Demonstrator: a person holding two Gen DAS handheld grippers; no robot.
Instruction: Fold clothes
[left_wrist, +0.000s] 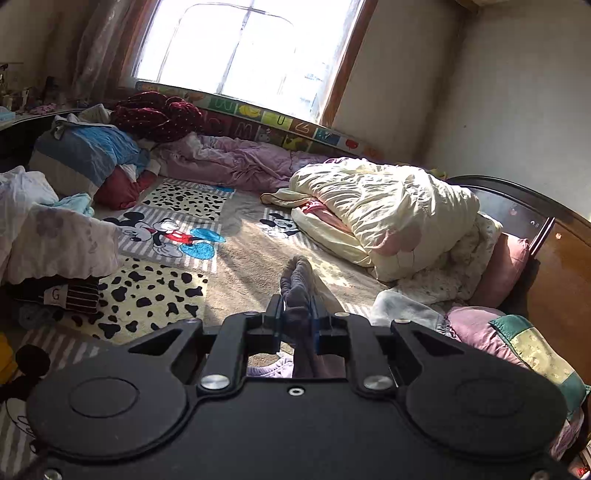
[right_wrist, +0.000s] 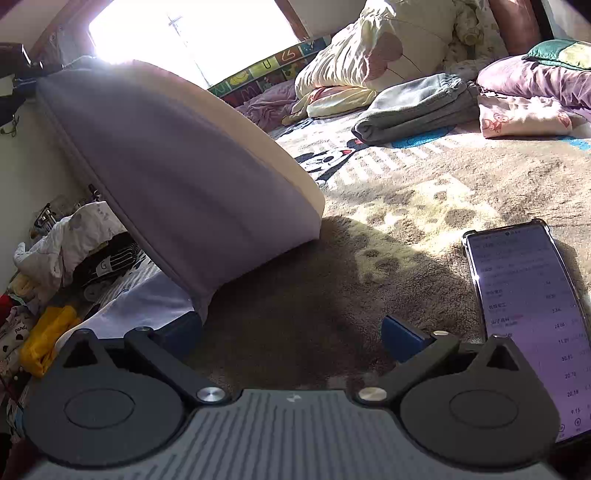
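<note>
Folding is partway: grey trousers (right_wrist: 417, 107) lie folded toward the bed's far edge, the left gripper (left_wrist: 296, 308) pinches the mauve garment (right_wrist: 177, 173) aloft, and the right gripper (right_wrist: 291, 341) gapes empty over the blanket (right_wrist: 406, 199).

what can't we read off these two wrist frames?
- Left wrist view: most of the purple-grey garment pinched in the left gripper hangs behind the black gripper body, so its type is unclear.
- Right wrist view: the lifted purple-grey cloth panel hides the bed behind it; the open right gripper holds nothing.
- Right wrist view: the lit smartphone is cut by the frame edge, its text too small.
</note>
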